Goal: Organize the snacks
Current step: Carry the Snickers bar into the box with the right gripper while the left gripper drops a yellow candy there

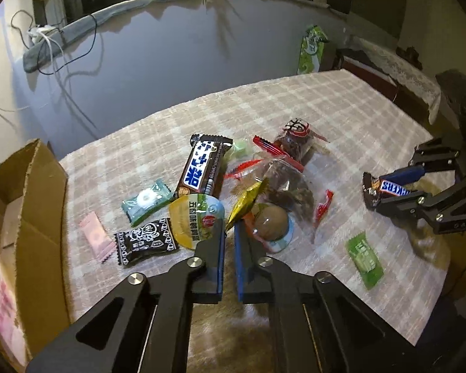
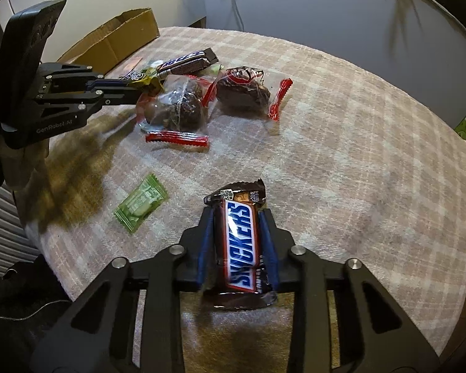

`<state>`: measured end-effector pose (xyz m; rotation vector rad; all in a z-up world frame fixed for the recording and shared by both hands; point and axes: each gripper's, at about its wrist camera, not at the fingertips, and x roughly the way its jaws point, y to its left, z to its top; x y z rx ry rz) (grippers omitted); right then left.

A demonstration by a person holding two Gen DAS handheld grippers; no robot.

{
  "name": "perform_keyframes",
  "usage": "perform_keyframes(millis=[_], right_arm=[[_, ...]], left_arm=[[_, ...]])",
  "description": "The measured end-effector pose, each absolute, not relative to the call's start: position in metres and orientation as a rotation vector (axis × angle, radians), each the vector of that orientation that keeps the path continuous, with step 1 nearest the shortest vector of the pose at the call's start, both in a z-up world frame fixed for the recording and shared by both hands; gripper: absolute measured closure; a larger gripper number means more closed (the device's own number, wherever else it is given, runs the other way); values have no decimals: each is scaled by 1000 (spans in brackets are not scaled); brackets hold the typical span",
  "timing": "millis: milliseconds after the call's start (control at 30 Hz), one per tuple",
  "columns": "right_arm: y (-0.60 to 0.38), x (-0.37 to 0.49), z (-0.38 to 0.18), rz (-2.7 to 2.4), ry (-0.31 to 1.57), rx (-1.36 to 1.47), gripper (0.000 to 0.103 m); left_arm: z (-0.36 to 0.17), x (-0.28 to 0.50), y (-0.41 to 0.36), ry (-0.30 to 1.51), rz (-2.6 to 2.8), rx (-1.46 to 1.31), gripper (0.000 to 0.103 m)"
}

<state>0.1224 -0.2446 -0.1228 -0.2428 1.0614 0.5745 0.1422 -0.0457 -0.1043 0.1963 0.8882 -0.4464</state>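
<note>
Snickers bar (image 2: 240,245) sits clamped lengthwise in my right gripper (image 2: 237,217), low over the tabletop (image 2: 357,155), ready for transfer. My left gripper (image 1: 230,233) is pinched on the gold wrapper (image 1: 244,205), probably bound for the cardboard box (image 1: 28,205).

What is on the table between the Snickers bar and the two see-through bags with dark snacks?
Nothing. In the right wrist view, only bare checked tablecloth lies between the Snickers bar and the clear bags.
</note>
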Motion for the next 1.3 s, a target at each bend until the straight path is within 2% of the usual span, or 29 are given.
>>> perform_keyframes(millis=[767, 1300], right_arm=[[-243, 128, -103, 545, 993, -199, 73], [-213, 127, -60, 618, 884, -213, 73]], left_arm=[[-95, 127, -31, 852, -439, 66, 103], [-34, 108, 20, 708, -362, -62, 103]])
